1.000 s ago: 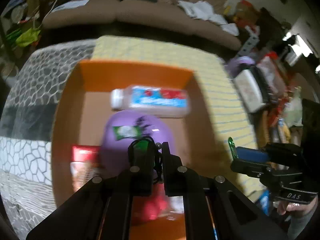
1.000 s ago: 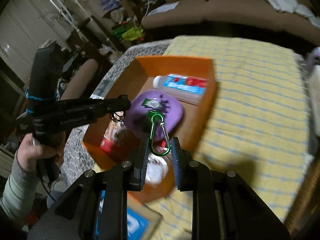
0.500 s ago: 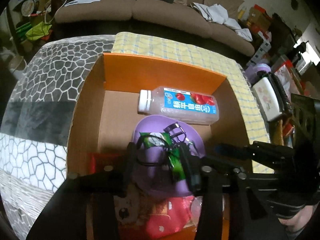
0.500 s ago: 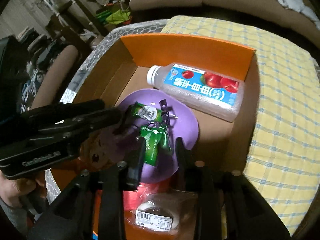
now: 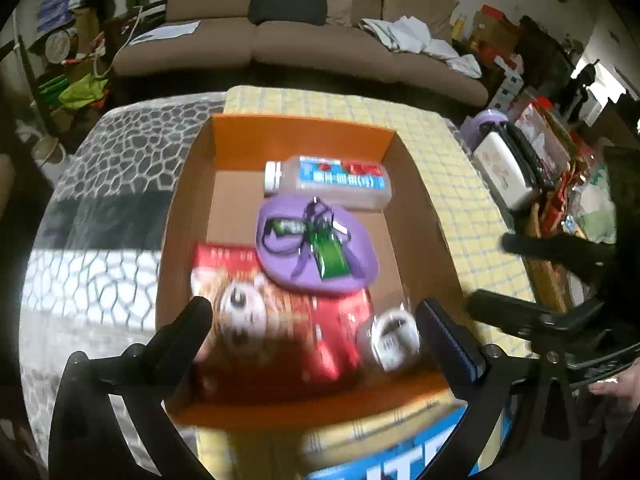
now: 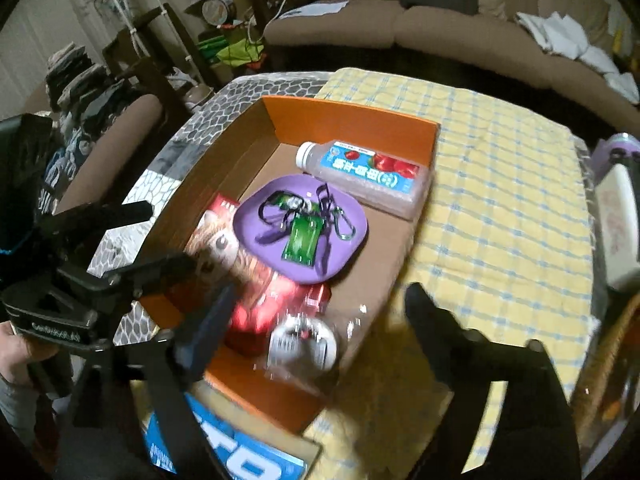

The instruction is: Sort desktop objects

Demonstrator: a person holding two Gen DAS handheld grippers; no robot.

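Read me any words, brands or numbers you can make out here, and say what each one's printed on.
Left gripper body: white lettering, too blurred to read.
Juice bottle label: characters too small to read.
Blue box: large white letters, cut off and blurred.
Red snack bag: print blurred.
Tape roll: label unreadable.

The bottle [image 6: 366,178] label and the blue box's [image 6: 224,456] white letters (both blurred) cannot be read.

Brown sofa [image 5: 304,44] behind (cluttered, dim room).
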